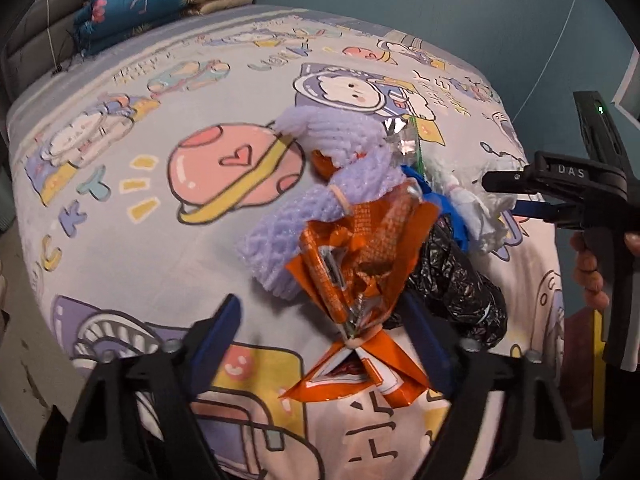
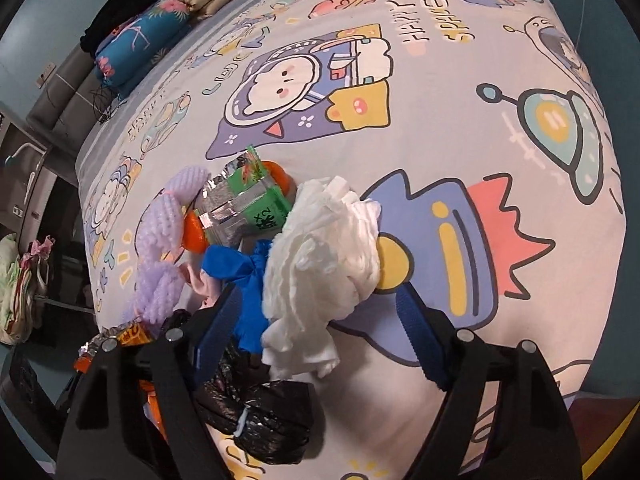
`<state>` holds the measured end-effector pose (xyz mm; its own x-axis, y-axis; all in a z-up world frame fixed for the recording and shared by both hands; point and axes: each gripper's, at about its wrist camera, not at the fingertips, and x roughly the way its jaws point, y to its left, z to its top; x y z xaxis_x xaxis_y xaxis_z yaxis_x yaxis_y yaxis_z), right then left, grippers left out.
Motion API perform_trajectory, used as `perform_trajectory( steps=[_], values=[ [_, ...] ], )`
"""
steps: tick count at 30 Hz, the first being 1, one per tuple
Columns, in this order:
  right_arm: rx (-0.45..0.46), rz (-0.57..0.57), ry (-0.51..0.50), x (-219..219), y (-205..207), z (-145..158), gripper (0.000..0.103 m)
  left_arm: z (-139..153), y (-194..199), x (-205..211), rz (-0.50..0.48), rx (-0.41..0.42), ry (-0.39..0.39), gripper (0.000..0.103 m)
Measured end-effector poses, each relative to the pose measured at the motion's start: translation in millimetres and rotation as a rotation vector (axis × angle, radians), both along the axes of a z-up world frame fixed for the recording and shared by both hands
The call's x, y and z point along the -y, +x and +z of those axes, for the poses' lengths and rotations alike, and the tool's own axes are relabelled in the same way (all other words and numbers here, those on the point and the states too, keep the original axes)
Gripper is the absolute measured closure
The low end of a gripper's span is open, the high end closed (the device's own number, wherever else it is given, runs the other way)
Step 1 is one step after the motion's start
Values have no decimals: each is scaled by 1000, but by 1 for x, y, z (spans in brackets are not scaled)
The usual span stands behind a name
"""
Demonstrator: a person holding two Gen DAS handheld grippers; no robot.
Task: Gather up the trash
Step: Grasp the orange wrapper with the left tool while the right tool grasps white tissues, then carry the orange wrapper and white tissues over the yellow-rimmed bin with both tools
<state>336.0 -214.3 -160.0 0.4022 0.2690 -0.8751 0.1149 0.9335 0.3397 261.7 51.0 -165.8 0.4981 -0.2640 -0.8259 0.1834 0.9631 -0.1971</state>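
A pile of trash lies on the cartoon-print bed sheet (image 1: 160, 240). In the left wrist view I see an orange snack wrapper (image 1: 360, 264), purple foam netting (image 1: 328, 152), a rolled black plastic bag (image 1: 460, 284), a blue scrap (image 1: 424, 188) and crumpled white tissue (image 1: 484, 216). My left gripper (image 1: 324, 328) is open, its jaws on either side of the wrapper's lower end. My right gripper (image 2: 324, 300) is open around the white tissue (image 2: 320, 248), with the blue scrap (image 2: 248, 280), the black bag (image 2: 272, 420), a green foil packet (image 2: 248, 204) and the netting (image 2: 168, 240) beside it.
Folded quilts and pillows (image 1: 160, 4) are stacked at the head of the bed, also in the right wrist view (image 2: 152, 28). A blue wall (image 1: 440, 8) lies beyond the bed. Clothes (image 2: 20, 280) hang at the left side of the room.
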Motion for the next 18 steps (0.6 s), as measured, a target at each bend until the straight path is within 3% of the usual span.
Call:
perform_trajectory(
  steps=[3, 5, 8, 11, 18],
  values=[
    [-23, -4, 32, 3, 2, -7, 39, -7, 0, 0, -10, -15, -17, 47],
    [-33, 0, 22, 2, 4, -12, 55, -11, 0, 1, -19, -28, -36, 62],
    [-44, -10, 59, 5, 3, -15, 72, -12, -1, 1, -25, -32, -70, 74],
    [-35, -4, 60, 5, 0, -12, 81, -9, -3, -3, -24, -23, -99, 76],
    [20, 4, 41, 10, -12, 5, 84, 6, -16, -9, -27, 6, -110, 77]
  ],
)
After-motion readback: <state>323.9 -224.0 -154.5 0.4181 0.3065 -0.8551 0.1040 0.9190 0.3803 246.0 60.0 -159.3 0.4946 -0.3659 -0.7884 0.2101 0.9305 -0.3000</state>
